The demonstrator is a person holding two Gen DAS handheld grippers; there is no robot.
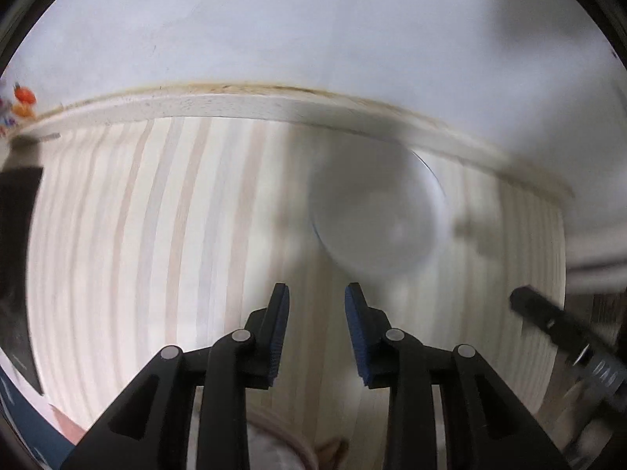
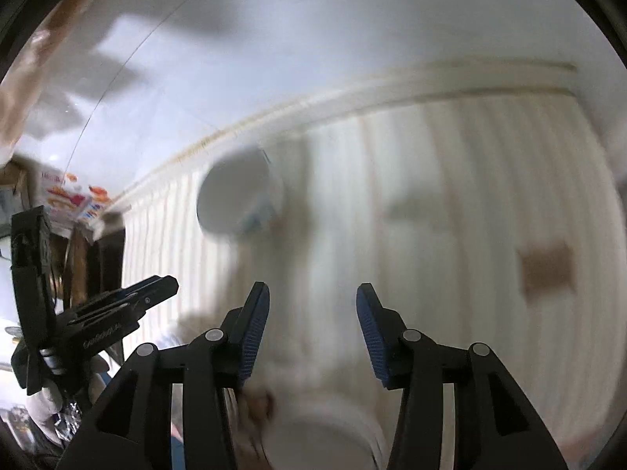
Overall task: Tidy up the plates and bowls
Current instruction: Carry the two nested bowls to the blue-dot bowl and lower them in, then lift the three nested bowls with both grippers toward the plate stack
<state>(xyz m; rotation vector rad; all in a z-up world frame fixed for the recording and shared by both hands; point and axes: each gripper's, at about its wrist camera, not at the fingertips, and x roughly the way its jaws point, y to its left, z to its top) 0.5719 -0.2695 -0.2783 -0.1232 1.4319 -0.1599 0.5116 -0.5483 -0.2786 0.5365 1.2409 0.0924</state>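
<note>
A white bowl (image 1: 376, 215) sits on the pale striped wooden table (image 1: 156, 235) near the back edge; it is blurred. My left gripper (image 1: 316, 293) is open and empty, just short of the bowl and slightly left of it. In the right wrist view the same bowl (image 2: 239, 196) shows at the upper left, with a blue mark on its side. My right gripper (image 2: 312, 297) is open and empty above the table. A blurred white round dish (image 2: 317, 438) lies under it at the bottom edge. The left gripper (image 2: 129, 305) shows at the left.
A white wall (image 1: 313, 31) rises behind the table's raised back edge (image 1: 235, 102). A brown patch (image 2: 546, 270) lies on the table at the right. Colourful packaging (image 2: 74, 199) and dark clutter (image 2: 31, 274) stand at the far left. The right gripper's tip (image 1: 548, 317) shows at the right.
</note>
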